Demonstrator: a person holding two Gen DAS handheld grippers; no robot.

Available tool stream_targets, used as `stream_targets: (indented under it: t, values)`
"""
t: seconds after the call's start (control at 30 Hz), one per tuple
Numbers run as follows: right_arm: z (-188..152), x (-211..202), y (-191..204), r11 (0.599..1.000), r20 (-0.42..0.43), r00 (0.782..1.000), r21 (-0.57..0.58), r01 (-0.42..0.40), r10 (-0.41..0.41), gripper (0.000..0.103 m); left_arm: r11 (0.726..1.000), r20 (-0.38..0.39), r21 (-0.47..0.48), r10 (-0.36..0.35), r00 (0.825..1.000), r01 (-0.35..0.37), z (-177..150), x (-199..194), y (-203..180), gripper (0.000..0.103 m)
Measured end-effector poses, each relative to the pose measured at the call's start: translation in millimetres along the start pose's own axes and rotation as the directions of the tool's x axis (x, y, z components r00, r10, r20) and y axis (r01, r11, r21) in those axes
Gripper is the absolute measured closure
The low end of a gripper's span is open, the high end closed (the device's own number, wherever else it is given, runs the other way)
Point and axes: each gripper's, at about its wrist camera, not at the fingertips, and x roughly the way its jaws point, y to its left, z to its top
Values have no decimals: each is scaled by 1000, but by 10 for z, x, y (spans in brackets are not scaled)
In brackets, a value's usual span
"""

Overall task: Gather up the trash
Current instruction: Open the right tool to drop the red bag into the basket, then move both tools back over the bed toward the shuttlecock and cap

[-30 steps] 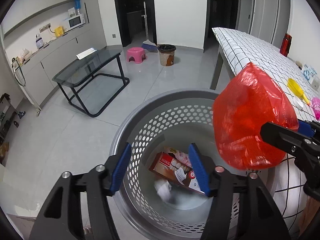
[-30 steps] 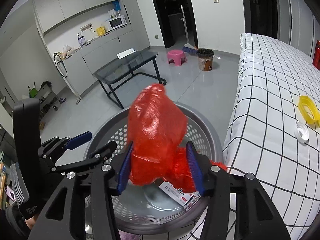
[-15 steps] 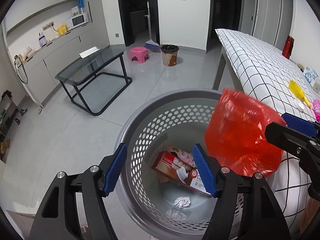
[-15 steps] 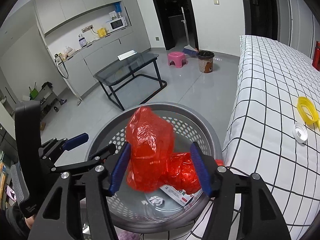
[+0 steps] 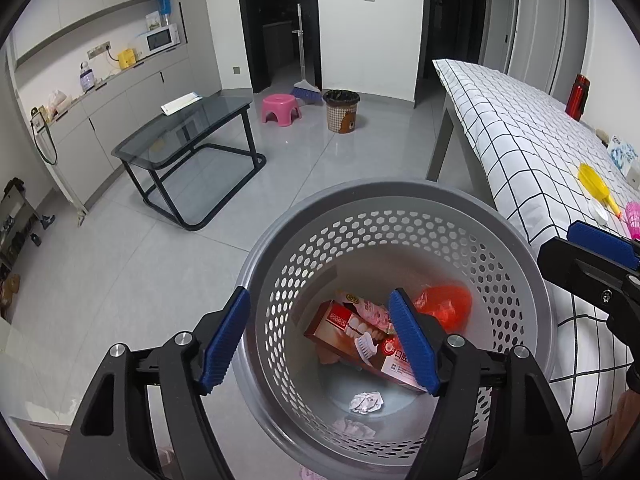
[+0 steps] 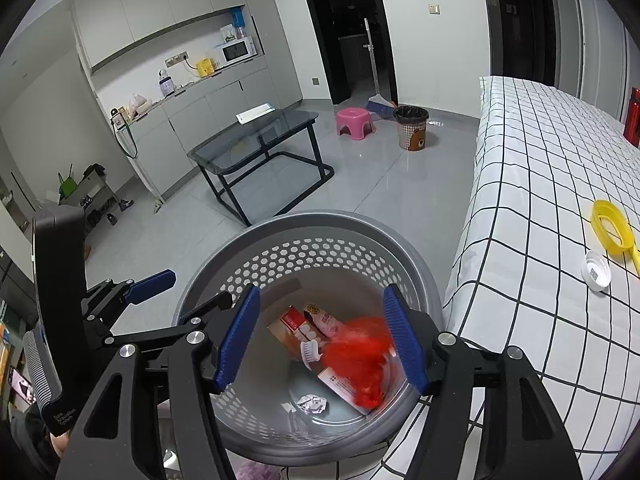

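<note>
Far left: wall counter with microwave [image 5: 162, 39], then a black glass-top side surface [image 5: 188, 130] with a white paper on it. Mid-far floor: pink stool [image 5: 281, 108], broom [image 5: 305, 88], small bear-print bin [image 5: 341, 116]. Left gripper [image 5: 320, 336] is open, jaws spread, nothing between the pads; its near-left finger sits outside the basket wall, the other over the basket opening. Grey perforated basket [image 5: 400, 196] is near centre, just beside the checkered surface [image 6: 552, 168] on its left edge. Trash in the basket bottom: toothpaste box [image 5: 352, 332] lying flat, a white toothbrush head [image 6: 311, 350] on it, a pink-white packet behind the box, crumpled paper [image 5: 366, 402] nearer the camera. Red plastic bag [image 6: 360, 356] is inside the basket, right side, lying on the box's right end; blurred in the right wrist view. Right gripper [image 6: 320, 336] is open, wide apart, holding nothing, over the basket mouth with the bag below and clear of both pads. On the checkered surface to the right: yellow scoop [image 6: 612, 228], white cap [image 6: 597, 276] just near of it, pink item [image 5: 632, 220] at the frame edge, red bottle [image 5: 578, 96] far right.
</note>
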Motion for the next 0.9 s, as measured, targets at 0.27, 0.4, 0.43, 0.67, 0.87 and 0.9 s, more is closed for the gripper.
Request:
stream_targets:
  t: [0.27,0.4,0.43,0.67,0.87,0.9]
  values:
    - [-25,-6,29,1000,-5,1000,-9,8,-8,41,1000,3,-3,0,1000,0,-10,-23,9,33]
    - [-29,-21,46,1000,-5,1000,-11,12,-12,41,1000,7,-7,0,1000,0,-7,-53,5,32]
    - [-31,-28,46,1000,-5,1000,-10,13,-13,41,1000,8,-8,-1,1000,1,3,-54,-5,32]
    - [-64,-90,20,1000,-3,1000,-9,25,-25,41,1000,24,-6,-7,1000,7,10,-139,-36,30]
    - [-123,-224,-72,999,6,999,0,49,-49,41,1000,42,-12,-24,999,25,33,-208,-106,27]
    - [-138,-240,-97,999,6,999,2,53,-53,41,1000,45,-11,-28,999,29,32,-221,-125,25]
